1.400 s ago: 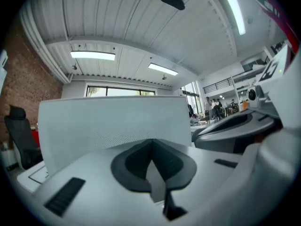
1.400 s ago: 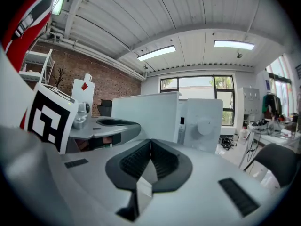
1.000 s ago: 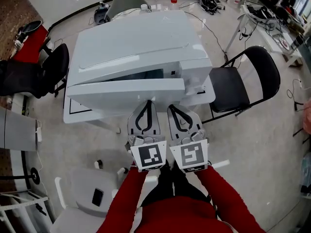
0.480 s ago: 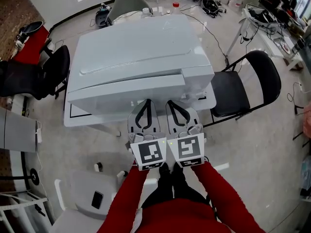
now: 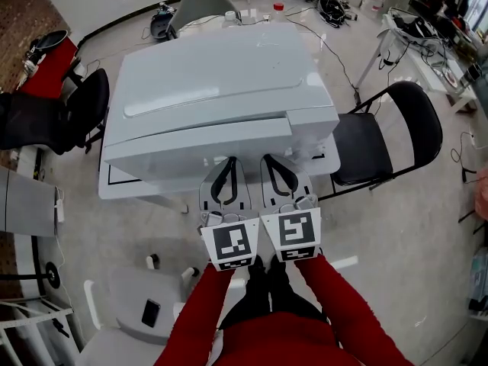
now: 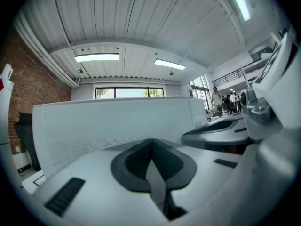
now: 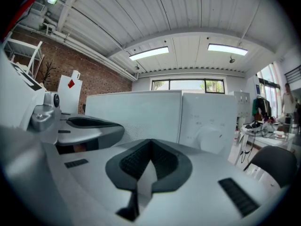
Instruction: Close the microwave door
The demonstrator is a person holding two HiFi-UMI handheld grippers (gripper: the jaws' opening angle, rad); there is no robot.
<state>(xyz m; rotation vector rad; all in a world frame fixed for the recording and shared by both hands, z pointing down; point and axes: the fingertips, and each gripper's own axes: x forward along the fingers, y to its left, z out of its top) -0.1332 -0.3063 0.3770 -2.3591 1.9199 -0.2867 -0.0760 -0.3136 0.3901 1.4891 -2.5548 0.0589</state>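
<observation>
A white microwave (image 5: 221, 75) stands on a small white table (image 5: 122, 183). Its door (image 5: 198, 145) lies flush with the front, beside the control panel (image 5: 314, 117). My left gripper (image 5: 227, 162) and right gripper (image 5: 273, 161) sit side by side just in front of the door's lower edge, both shut with nothing between the jaws. In the left gripper view the door (image 6: 113, 121) fills the scene behind the left gripper (image 6: 151, 142). The right gripper view shows the door (image 7: 136, 114) and the panel knob (image 7: 209, 138) beyond the right gripper (image 7: 150, 142). Whether the tips touch the door is hidden.
A black folding chair (image 5: 381, 136) stands right of the table. Another black chair (image 5: 84, 101) is at the left and a grey chair (image 5: 200, 2) behind the microwave. A white seat (image 5: 130, 303) with a dark phone on it is near my left leg. Cables lie on the floor.
The microwave door was ajar one second ago, with its interior showing, and now lies flush. Both grippers have shifted slightly forward and left, staying shut.
</observation>
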